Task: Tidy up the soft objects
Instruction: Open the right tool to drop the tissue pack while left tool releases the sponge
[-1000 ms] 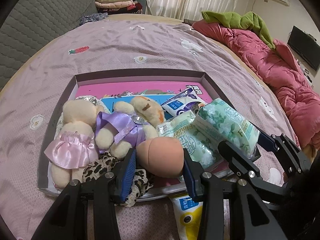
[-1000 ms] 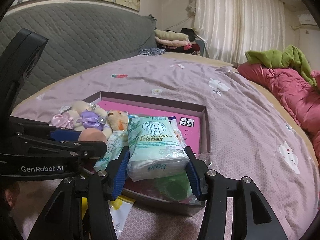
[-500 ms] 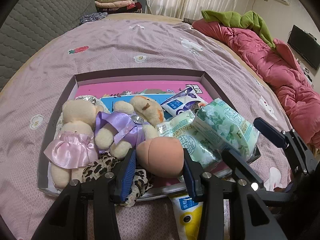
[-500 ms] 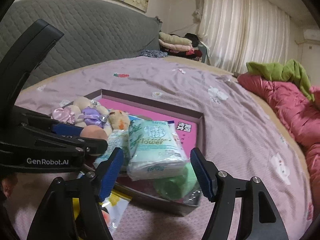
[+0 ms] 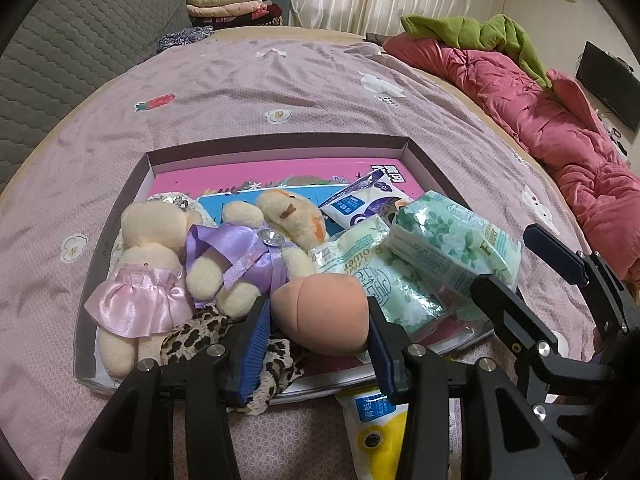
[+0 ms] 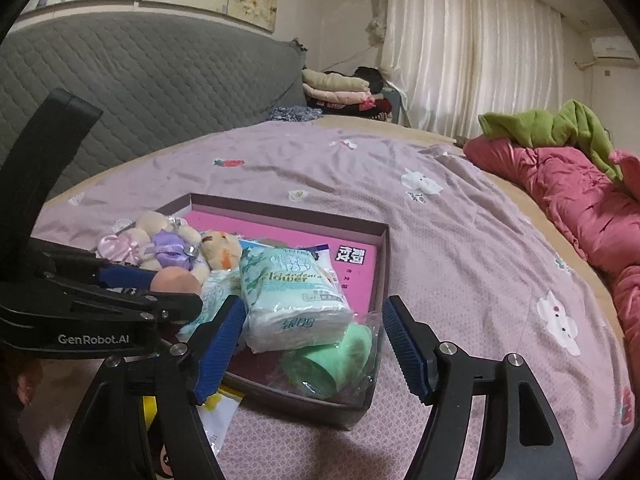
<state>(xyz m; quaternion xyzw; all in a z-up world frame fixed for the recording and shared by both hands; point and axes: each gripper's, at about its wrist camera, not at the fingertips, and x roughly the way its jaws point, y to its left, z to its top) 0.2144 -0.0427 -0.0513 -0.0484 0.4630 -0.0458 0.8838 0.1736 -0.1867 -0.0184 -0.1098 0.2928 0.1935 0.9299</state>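
Since a second ago the right gripper (image 6: 314, 346) has let go of the green tissue pack (image 6: 292, 296), which now lies free between its spread pads in the box's (image 6: 384, 240) near corner, atop a second pack (image 5: 372, 276). The left gripper (image 5: 318, 340), jaws opening, flanks the peach sponge (image 5: 324, 314), its pads at both sides. Only the left view shows the leopard cloth (image 5: 192, 336); only the right shows the bagged green roll (image 6: 332, 360). Two plush bears (image 5: 224, 256) lie alongside.
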